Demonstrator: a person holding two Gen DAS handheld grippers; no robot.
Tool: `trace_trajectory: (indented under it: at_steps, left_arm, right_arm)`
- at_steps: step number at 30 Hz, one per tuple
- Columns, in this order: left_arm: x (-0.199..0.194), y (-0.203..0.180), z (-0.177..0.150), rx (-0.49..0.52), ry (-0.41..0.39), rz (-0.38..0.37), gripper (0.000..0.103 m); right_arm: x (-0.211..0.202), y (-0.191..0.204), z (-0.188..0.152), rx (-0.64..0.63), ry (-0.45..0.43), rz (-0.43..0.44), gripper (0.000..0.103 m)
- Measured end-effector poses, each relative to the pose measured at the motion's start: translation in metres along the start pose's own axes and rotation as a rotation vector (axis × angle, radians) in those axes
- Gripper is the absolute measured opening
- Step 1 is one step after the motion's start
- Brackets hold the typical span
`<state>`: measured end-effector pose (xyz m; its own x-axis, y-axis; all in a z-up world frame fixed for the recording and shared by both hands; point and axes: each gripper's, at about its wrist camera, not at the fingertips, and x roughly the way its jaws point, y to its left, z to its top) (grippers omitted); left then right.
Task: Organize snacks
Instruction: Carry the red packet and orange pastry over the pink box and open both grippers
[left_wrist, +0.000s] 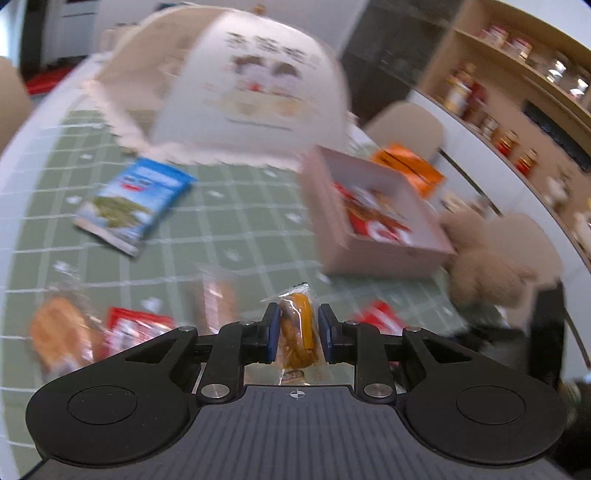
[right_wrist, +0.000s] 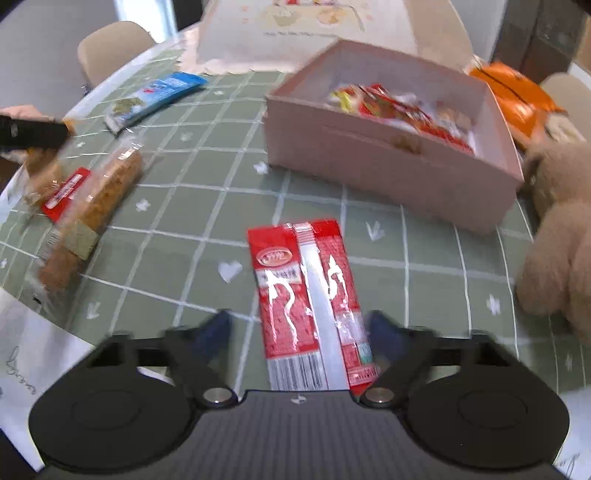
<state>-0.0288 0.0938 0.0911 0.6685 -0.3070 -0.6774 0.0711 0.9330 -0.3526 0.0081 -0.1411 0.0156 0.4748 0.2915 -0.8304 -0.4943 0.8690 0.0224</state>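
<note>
Left wrist view: your left gripper (left_wrist: 295, 332) has its jaws nearly closed, pinching a clear-wrapped orange snack (left_wrist: 295, 334) raised above the table (left_wrist: 236, 221), nearer you than the pink box (left_wrist: 373, 221).

Right wrist view: your right gripper (right_wrist: 299, 332) has its jaws partly open, blurred, straddling a glossy red packet (right_wrist: 306, 302) lying flat on the green checked cloth, nearer you than the same box (right_wrist: 388, 166); whether they touch it is unclear.

Home dining room: checked green tablecloth (left_wrist: 229, 221), beige chair (left_wrist: 410, 129) at two o'clock, jar-stocked wooden shelves (left_wrist: 517, 74) beyond, plush teddy (right_wrist: 557, 236).
</note>
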Motion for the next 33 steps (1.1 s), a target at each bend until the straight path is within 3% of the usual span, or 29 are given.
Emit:
trace_trajectory:
  at_steps: [1,6,10,13,16,18,22,25,27,30,33]
  left_arm:
    - [0.001,-0.008,-0.002,0.01,0.012,-0.025,0.026]
    - [-0.013,-0.05,0.012,0.095,0.004,-0.142,0.027]
    - [-0.032,-0.079,0.058,0.157,-0.151,-0.212,0.027]
    - [-0.028,-0.093,0.097,0.139,-0.269,-0.262,0.027]
    - [-0.01,-0.111,0.133,0.137,-0.351,-0.256,0.027]
    - [0.006,-0.12,0.154,0.112,-0.36,-0.259,0.027]
    - [0.045,-0.13,0.181,0.072,-0.256,-0.266,0.03]
    - [0.085,-0.127,0.185,0.083,-0.199,-0.16,0.03]
    - [0.098,-0.121,0.183,0.055,-0.206,-0.127,0.03]
    - [0.088,-0.108,0.177,-0.024,-0.232,-0.141,0.03]
    - [0.057,-0.097,0.172,-0.005,-0.279,-0.125,0.03]
  right_arm:
    - [-0.003,0.002,0.002,-0.019,0.002,0.01,0.046]
    - [-0.037,-0.006,0.005,0.0,-0.034,-0.013,0.045]
    - [-0.102,-0.038,0.014,0.115,-0.17,-0.023,0.045]
    - [-0.151,-0.062,0.03,0.157,-0.287,-0.082,0.045]
    - [-0.188,-0.081,0.048,0.157,-0.388,-0.135,0.045]
    - [-0.203,-0.092,0.062,0.156,-0.432,-0.165,0.045]
    - [-0.215,-0.108,0.086,0.137,-0.47,-0.218,0.045]
    - [-0.212,-0.114,0.098,0.109,-0.458,-0.213,0.045]
    - [-0.205,-0.116,0.105,0.096,-0.446,-0.204,0.045]
    - [-0.2,-0.119,0.114,0.097,-0.434,-0.19,0.046]
    - [-0.196,-0.121,0.128,0.108,-0.434,-0.14,0.046]
